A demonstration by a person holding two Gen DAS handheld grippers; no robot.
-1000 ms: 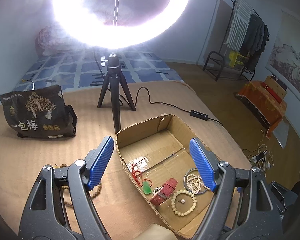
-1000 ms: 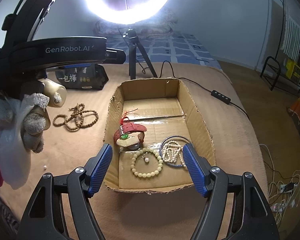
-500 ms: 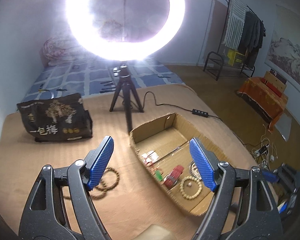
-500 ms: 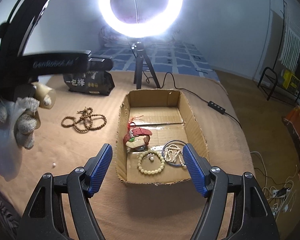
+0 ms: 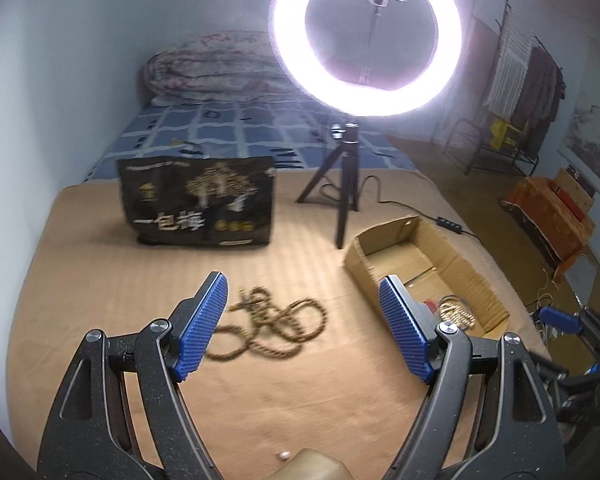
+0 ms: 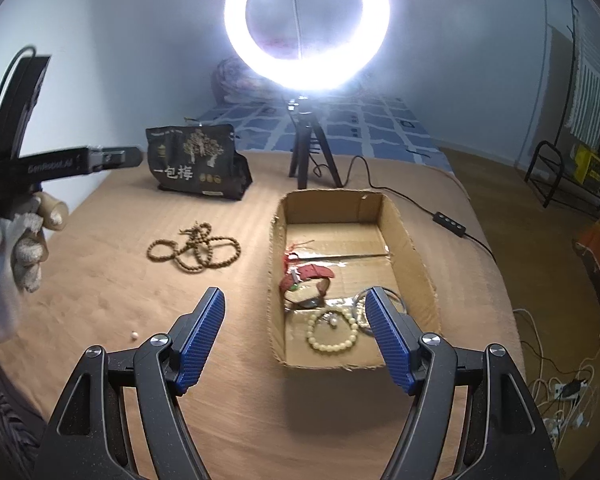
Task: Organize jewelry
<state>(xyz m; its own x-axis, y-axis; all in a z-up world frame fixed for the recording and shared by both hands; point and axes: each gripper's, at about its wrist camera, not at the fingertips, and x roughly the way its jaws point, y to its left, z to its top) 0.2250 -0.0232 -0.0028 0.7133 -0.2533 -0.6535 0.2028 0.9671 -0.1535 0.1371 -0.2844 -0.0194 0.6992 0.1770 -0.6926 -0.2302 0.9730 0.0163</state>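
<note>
Several bracelets [image 6: 332,332] and a red strap [image 6: 310,272] are already placed in the box [image 6: 414,248]; the brown beads [image 6: 194,246] and a loose pearl [image 6: 133,335] are left on the bed [image 6: 100,280]. Left tool [image 5: 304,322] and right tool [image 6: 294,338] are spread wide, nothing held.

1. The left claw [image 5: 302,322] is showing two black, speckled plastic arms with cut-out openings, each ending in a blue finger pad [image 5: 202,326] with a fine ribbed texture.
2. Round silver screws are sitting at the pivots of each arm.
3. The right claw [image 6: 294,338] is showing the same build: black arms, blue ribbed pads [image 6: 388,340], silver screws.
4. In the right wrist view, the left device is appearing as a black body carrying white "GenRobot.AI" lettering, with a black cable looping above it.
5. The left hand [image 6: 22,248] is wearing a grey-white knitted glove; a pale handle end is protruding beside it.
</note>
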